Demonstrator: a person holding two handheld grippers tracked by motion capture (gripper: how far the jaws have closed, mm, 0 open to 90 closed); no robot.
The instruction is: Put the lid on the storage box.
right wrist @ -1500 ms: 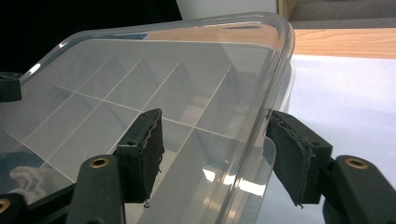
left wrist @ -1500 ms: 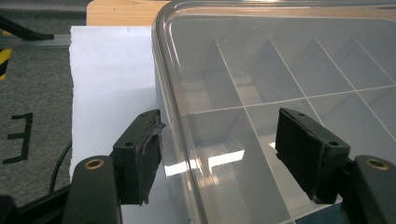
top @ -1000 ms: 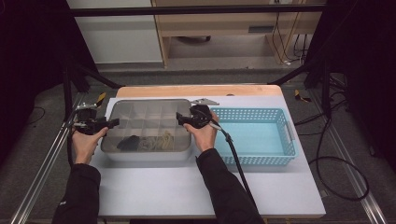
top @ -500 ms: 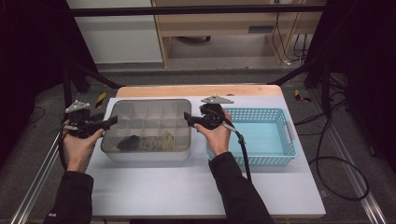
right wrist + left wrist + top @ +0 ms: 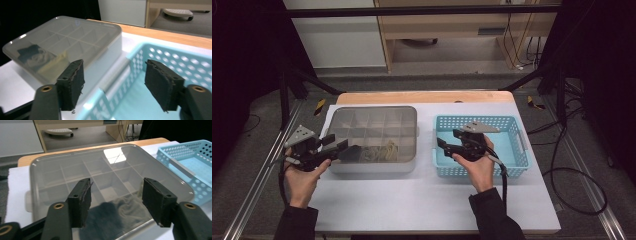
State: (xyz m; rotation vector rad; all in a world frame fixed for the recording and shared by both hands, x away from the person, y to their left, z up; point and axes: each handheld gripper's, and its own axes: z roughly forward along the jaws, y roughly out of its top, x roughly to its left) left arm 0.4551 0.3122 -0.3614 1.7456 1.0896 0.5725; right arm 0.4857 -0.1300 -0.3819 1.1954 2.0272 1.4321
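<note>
High view: at the near left edge of the white table point(image 5: 422, 200), the left gripper point(image 5: 343, 148) is held just beside the front left corner of the grey translucent lidded plastic compartment box point(image 5: 373, 131). Its jaws have just been closing but are seen apart, with nothing between them. To the right, the right gripper point(image 5: 443, 146) is held over the near left part of the light blue perforated plastic basket point(image 5: 512, 150), its jaws likewise just closing yet parted and empty. Both containers are set side by side, apart.
</note>
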